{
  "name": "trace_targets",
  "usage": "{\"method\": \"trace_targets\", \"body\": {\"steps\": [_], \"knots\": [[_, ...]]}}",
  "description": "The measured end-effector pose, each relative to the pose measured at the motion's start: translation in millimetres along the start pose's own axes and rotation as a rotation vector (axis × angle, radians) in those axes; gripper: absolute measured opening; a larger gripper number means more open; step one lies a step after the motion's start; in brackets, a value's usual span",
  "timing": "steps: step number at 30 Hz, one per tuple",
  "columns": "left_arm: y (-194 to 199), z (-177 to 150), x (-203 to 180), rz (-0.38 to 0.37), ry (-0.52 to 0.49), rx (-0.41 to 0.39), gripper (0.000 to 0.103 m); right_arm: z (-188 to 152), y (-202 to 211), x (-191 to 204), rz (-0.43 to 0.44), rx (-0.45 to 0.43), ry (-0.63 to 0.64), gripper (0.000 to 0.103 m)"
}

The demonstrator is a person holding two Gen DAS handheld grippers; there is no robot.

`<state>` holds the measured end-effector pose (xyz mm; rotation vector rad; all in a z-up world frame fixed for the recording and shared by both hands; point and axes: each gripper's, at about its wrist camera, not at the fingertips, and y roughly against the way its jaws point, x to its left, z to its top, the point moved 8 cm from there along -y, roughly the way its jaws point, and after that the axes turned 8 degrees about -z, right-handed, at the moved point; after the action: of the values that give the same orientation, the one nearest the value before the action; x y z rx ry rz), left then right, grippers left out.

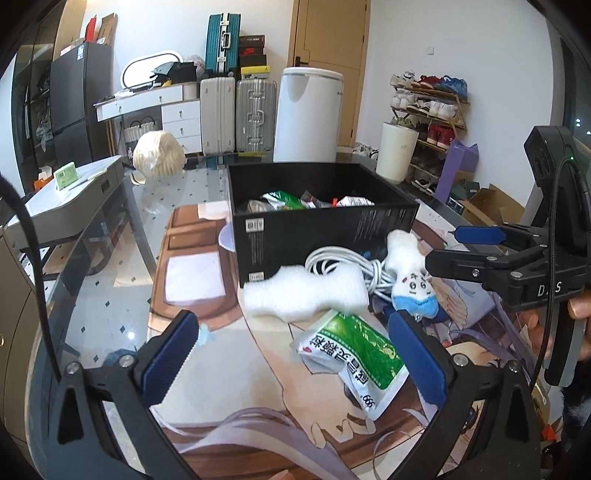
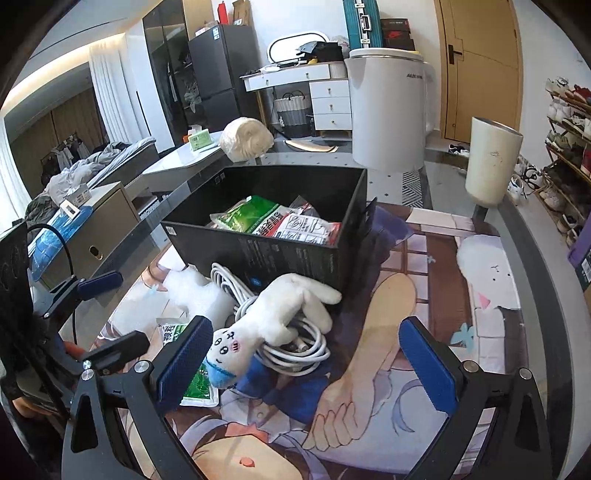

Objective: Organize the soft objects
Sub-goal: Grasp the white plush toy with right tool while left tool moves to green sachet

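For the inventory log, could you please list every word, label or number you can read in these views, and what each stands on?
"999": green and white sachet on the mat, printed upside down beside Chinese characters I cannot read reliably.
"D" and "S", a middle character hidden by a cable: right gripper body.
Red swoosh logo: black shoebox.
Too small or blurred: white labels on the black box, lettering on the white bin, packets in the box.

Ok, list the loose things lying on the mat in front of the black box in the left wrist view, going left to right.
White fluffy pad → green sachet → plush toy with the blue mask. The coiled white cable overlaps the pad and the toy, so I leave it out.
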<state>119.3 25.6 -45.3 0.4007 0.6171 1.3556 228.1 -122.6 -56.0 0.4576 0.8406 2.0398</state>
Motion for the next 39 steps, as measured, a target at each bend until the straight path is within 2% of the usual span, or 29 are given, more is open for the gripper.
{"method": "trace_targets", "body": {"steps": [14, 26, 30, 33, 37, 39], "knots": [[-7, -5, -5, -0.001, -0.012, 0.046, 0.103, 4, -20, 15, 0.026, 0.033, 0.025, 0.102], [-8, -8, -6, -0.012, -0.017, 0.053, 0.103, 5, -27, 17, 0.038, 0.04, 0.023, 0.101], [-9, -9, -6, -0.016, -0.022, 0.057, 0.103, 5, -30, 15, 0.041, 0.047, 0.021, 0.096], [-9, -9, -6, -0.017, -0.023, 0.057, 0.103, 4, -33, 15, 0.045, 0.056, 0.02, 0.088], [-10, -9, -7, -0.018, -0.022, 0.06, 0.103, 4, -36, 18, 0.053, 0.064, 0.021, 0.085], [-10, -9, -7, -0.019, -0.023, 0.061, 0.103, 4, -36, 20, 0.064, 0.065, 0.023, 0.078]]}}
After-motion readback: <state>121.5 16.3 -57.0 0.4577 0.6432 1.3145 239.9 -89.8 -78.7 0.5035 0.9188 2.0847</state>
